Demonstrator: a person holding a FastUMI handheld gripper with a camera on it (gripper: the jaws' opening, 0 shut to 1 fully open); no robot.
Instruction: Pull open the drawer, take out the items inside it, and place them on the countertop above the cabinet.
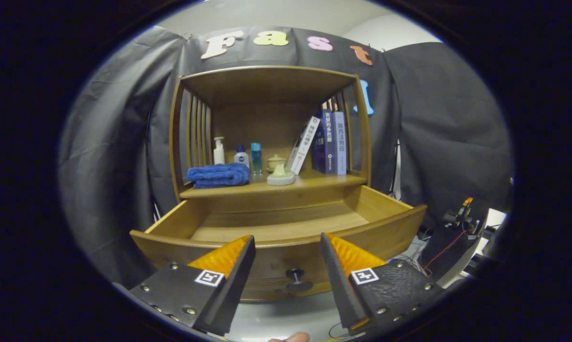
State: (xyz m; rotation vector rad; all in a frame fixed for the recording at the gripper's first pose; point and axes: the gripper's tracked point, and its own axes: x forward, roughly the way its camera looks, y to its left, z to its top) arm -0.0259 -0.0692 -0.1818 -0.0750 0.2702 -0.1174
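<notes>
While the gripper hangs just in front of the drawer, its two fingers stand wide apart and hold nothing. Between them, low on the drawer front, sits the round knob, untouched. The drawer is pulled fully out, and the part of its wooden floor that shows is bare; the strip behind the near front wall is hidden, so I cannot tell whether anything lies there.

As a judgement, the pulling step looks done, and the step in hand is a check of the inside. To do it well, lift the gripper above the front wall and tilt it down before reaching in, keeping the fingers spread and clear of the drawer's rim.

Beyond the drawer, on the countertop, the count runs: one folded blue towel, three small bottles standing behind it, and one pale ceramic piece with one small lidded pot just behind. One book leans against about three upright books.
</notes>
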